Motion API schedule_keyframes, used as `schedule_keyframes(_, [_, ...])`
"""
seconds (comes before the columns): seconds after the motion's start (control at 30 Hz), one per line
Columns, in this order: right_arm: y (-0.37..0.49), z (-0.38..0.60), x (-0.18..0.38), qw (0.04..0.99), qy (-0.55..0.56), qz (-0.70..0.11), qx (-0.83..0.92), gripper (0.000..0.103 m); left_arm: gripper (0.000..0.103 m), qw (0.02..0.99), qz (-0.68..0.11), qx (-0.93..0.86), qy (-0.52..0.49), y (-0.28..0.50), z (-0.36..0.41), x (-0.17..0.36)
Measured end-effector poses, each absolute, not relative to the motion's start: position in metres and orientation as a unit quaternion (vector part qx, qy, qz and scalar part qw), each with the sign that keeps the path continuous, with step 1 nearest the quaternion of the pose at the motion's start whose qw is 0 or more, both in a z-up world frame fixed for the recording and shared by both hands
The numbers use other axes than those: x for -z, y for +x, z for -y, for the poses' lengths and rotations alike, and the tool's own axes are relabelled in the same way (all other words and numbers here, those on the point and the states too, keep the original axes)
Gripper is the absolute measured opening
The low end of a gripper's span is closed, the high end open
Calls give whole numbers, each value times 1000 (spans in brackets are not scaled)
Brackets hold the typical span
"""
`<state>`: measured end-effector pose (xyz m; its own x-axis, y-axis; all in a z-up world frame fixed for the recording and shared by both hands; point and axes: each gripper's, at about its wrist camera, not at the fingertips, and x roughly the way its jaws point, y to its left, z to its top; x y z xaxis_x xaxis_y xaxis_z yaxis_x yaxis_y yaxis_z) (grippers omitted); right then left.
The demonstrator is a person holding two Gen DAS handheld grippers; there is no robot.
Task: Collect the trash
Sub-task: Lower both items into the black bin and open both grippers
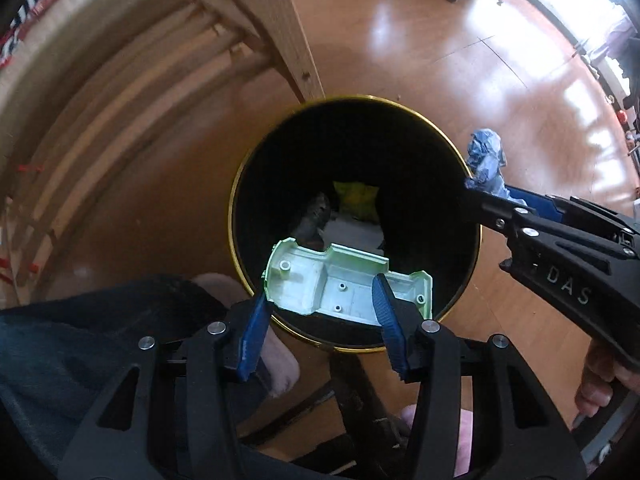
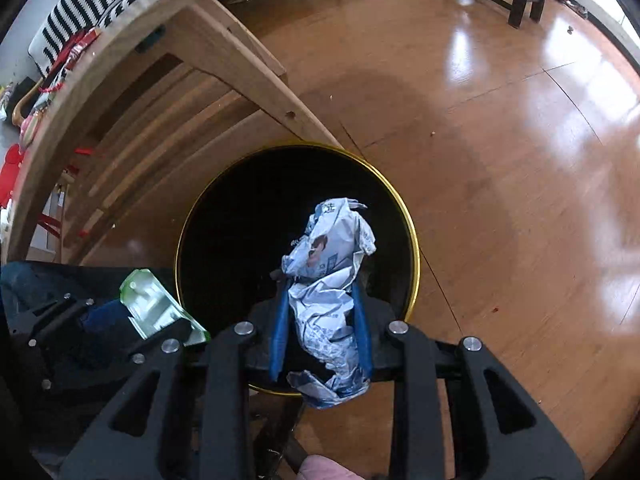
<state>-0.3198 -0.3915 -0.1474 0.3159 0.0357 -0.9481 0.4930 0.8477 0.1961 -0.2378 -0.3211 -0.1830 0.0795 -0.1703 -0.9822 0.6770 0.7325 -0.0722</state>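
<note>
At the far left of the left wrist view a wooden chair frame [image 1: 256,40] stands on the glossy wooden floor [image 1: 420,48], its leg reaching down to the rim of the black bin [image 1: 240,184]; a dark trouser leg and a pink slipper [image 1: 280,356] sit at the lower left, just beside the bin. The left gripper [image 1: 322,300] hangs over the bin's near edge with its blue pads set wide; the pale green plastic shell [image 1: 340,280] lies between them, hollow side up, the right pad [image 1: 386,312] pressing on its moulded interior and the left pad [image 1: 256,320] at its outer end, so the shell is held, though loosely by the look of it. Deep in the bin a yellow packet [image 1: 356,200] and a dark scrap lie on a pale bottom. Further right the right gripper [image 1: 474,186] reaches in from the side, a crumpled blue-white wrapper [image 1: 486,156] bunched at its tip over the bin's right rim.

In the right wrist view the green shell [image 2: 156,308] shows at the lower left with the left gripper [image 2: 120,328] around it; at centre the right gripper [image 2: 322,312] is drawn in narrow on the wrapper [image 2: 332,280], which stands up between the blue pads [image 2: 280,328] above the bin's dark mouth [image 2: 224,240]; a dark table's legs [image 2: 516,0] stand on the floor at the upper right.
</note>
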Motion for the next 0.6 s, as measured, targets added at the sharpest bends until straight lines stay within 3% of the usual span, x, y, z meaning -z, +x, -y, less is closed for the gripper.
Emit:
schedule_keyframes(0.03, [-319, 392, 147, 777, 235, -565, 148, 29, 50, 705, -608, 301, 207, -237, 321, 183])
schedule_keyframes(0.1, [-318, 390, 143, 782, 232, -558, 155, 31, 64, 707, -604, 306, 204, -238, 321, 180])
schedule_keyframes(0.13, [-316, 389, 140, 784, 231, -555, 156, 33, 83, 711, -598, 307, 204, -239, 321, 179])
schedule_keyframes(0.17, [-316, 388, 137, 786, 233, -551, 155, 47, 94, 717, -591, 307, 204, -236, 318, 176])
schedule_keyframes(0.2, [-317, 388, 134, 789, 237, -545, 154, 63, 94, 725, -581, 307, 205, -238, 317, 173])
schedule_keyframes(0.37, [-313, 396, 122, 799, 224, -531, 171, 96, 96, 732, -574, 314, 192, -244, 315, 159])
schedule_keyframes(0.47, [-315, 401, 116, 803, 192, -526, 204, 96, 96, 727, -585, 321, 162, -241, 305, 148])
schedule_keyframes(0.6, [-314, 405, 102, 809, 176, -512, 230, 96, 96, 773, -542, 310, 110, -228, 278, 94])
